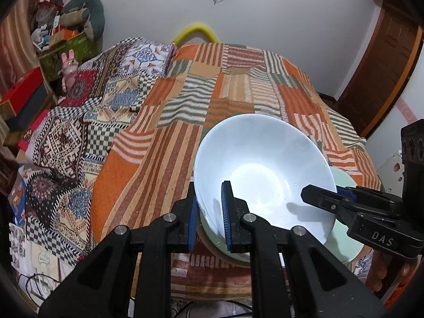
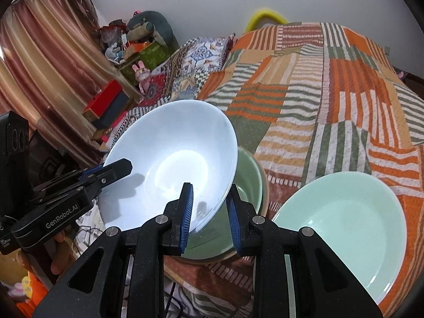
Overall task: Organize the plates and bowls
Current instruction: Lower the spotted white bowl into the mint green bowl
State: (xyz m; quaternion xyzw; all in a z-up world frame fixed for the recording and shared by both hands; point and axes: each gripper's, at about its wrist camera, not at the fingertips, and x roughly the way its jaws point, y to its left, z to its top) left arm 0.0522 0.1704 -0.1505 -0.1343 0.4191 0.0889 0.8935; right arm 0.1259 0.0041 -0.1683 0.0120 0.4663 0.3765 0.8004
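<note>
A white bowl (image 1: 265,175) hangs tilted over a green bowl (image 1: 341,243) on the bed's near edge. My left gripper (image 1: 210,216) straddles the white bowl's near rim, with a visible gap between pads and rim. My right gripper (image 1: 318,198) reaches onto the bowl's right rim. In the right wrist view the white bowl (image 2: 172,164) sits between my right gripper's (image 2: 209,217) blue pads, also with a gap. The green bowl (image 2: 246,185) lies under it. A pale green plate (image 2: 352,225) lies to the right. The left gripper (image 2: 114,171) reaches over the bowl's left rim.
The bed carries an orange striped blanket (image 1: 238,92) and a patterned quilt (image 1: 92,122) on its left. Boxes and toys (image 1: 66,42) pile at the far left by a curtain (image 2: 39,79). A wooden door (image 1: 384,74) stands at the right.
</note>
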